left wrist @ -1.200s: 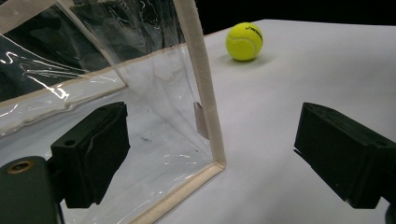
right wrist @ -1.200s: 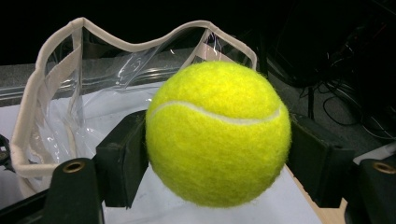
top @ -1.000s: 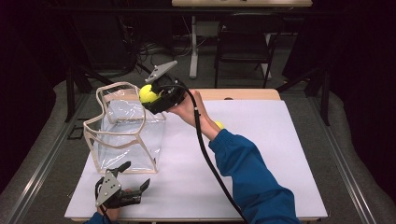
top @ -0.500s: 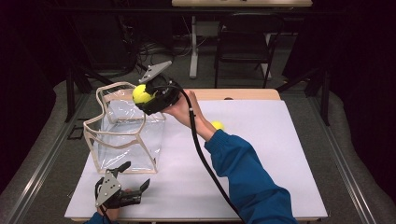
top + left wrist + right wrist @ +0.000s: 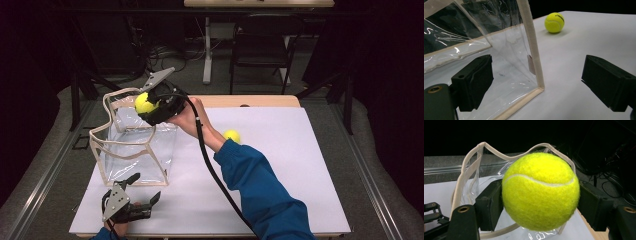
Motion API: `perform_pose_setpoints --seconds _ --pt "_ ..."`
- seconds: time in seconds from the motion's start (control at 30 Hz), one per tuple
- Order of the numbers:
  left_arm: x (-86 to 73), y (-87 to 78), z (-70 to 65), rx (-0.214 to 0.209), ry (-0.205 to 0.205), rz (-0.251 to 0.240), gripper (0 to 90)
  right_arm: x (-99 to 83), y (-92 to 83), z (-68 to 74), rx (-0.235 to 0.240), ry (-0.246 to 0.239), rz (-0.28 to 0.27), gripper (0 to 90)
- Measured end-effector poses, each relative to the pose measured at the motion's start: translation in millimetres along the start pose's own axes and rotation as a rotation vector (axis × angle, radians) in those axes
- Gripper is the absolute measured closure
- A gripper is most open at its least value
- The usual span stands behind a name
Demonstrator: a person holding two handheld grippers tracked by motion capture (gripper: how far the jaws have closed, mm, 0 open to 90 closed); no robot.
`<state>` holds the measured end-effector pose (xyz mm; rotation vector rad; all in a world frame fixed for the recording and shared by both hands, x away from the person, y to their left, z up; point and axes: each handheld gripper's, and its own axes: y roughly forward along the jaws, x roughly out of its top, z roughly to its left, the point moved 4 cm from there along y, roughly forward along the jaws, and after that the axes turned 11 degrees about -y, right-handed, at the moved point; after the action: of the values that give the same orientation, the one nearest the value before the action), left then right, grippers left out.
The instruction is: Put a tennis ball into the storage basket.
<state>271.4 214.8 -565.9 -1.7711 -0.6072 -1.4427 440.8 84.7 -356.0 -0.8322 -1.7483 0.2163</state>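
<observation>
My right gripper is shut on a yellow tennis ball, held above the far right rim of a clear plastic bag with beige trim that stands open-topped on the table. In the right gripper view the ball is pressed between both pads, with the bag's mouth behind it. A second tennis ball lies on the table right of the forearm. My left gripper rests open near the front edge, just before the bag; its view shows the bag's near corner trim ahead and that loose ball.
The white table top has open room to the right and front. A wooden strip runs along its back edge. The right gripper's black cable hangs over the table's middle. Chairs and cables stand on the dark floor beyond.
My right gripper has carried the ball a little to the left, closer over the bag's mouth. The left gripper, the bag and the loose ball have stayed put.
</observation>
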Motion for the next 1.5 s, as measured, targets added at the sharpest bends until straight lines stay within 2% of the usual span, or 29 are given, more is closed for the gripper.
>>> perform_pose_setpoints --seconds 1.0,1.5 --pt "0.2 -0.7 -0.5 -0.001 0.000 -0.003 10.1 11.7 12.7 14.9 0.033 -0.031 0.009 26.5" --pt "0.2 -0.8 0.4 0.002 -0.006 -0.007 10.1 11.3 27.9 21.6 0.073 -0.046 0.074 26.5"
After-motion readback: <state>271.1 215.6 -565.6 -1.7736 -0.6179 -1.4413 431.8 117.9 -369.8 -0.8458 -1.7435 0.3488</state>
